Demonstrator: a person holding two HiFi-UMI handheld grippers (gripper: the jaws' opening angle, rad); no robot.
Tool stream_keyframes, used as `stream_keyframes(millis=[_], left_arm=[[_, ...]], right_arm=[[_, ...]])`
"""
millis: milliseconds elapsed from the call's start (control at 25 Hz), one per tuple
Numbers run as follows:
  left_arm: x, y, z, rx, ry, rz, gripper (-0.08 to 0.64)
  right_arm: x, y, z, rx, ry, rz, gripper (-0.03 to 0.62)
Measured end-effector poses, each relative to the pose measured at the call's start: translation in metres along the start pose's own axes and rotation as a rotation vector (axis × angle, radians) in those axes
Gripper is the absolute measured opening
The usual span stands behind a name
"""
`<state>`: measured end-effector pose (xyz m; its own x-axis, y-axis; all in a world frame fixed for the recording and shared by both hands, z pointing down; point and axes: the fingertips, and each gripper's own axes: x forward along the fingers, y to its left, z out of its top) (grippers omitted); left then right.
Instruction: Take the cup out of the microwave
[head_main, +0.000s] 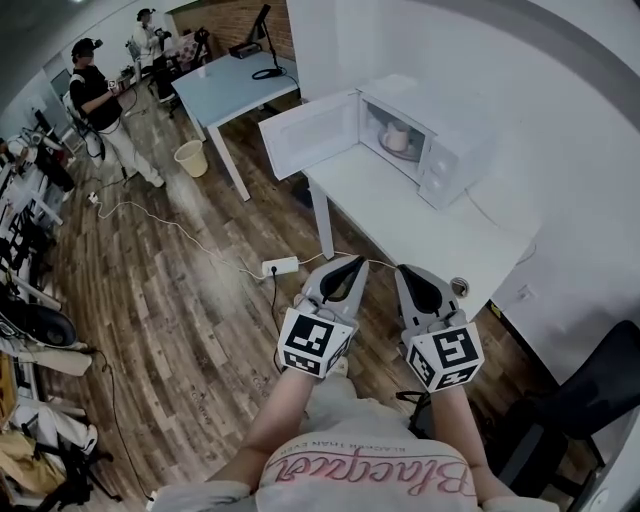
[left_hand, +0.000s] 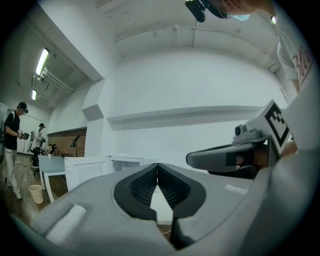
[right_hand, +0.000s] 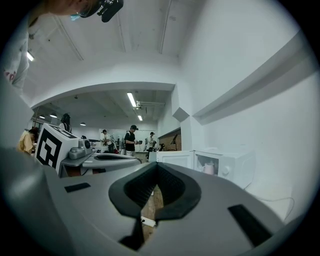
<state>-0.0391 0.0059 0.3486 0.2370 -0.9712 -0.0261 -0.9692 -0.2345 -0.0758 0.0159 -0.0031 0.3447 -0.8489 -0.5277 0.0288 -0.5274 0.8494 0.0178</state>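
A white microwave (head_main: 440, 150) stands on a white table (head_main: 420, 225) with its door (head_main: 310, 133) swung wide open to the left. Inside it sits a pale pink cup (head_main: 397, 137), upright on the turntable. The right gripper view shows the same cup (right_hand: 208, 168) in the open microwave (right_hand: 235, 167), far ahead. My left gripper (head_main: 352, 268) and right gripper (head_main: 408, 272) are held side by side over the floor, short of the table's near end. Both point toward the microwave. Each has its jaws shut with nothing between them.
A power strip (head_main: 280, 267) with a white cable lies on the wooden floor just ahead of the grippers. A black chair (head_main: 590, 400) stands at the right. Farther back are a blue-grey table (head_main: 235, 85), a pale bucket (head_main: 190, 157) and people (head_main: 100, 100).
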Motion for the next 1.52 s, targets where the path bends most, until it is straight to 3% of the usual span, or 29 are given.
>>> stream_keyframes(millis=[520,800,1200,1520], left_arm=[[0.049,0.067,-0.011,-0.044,-0.006,-0.067,0.005],[0.077,0.104,-0.012,-0.017,-0.024,-0.078,0.005],[0.110,0.131,-0.018,-0.014,-0.020,-0.136,0.005],[0.132,0.141,-0.034,-0.053,0.018,-0.167,0.015]], right_arm=[[0.077,-0.023,0.003,0.010,0.027,-0.052,0.011],[0.117,-0.040,0.000,0.008,0.039,-0.102,0.011],[0.151,-0.058,-0.004,0.006,0.065,-0.156,0.011],[0.165,-0.074,-0.015,0.023,0.100,-0.184,0.011]])
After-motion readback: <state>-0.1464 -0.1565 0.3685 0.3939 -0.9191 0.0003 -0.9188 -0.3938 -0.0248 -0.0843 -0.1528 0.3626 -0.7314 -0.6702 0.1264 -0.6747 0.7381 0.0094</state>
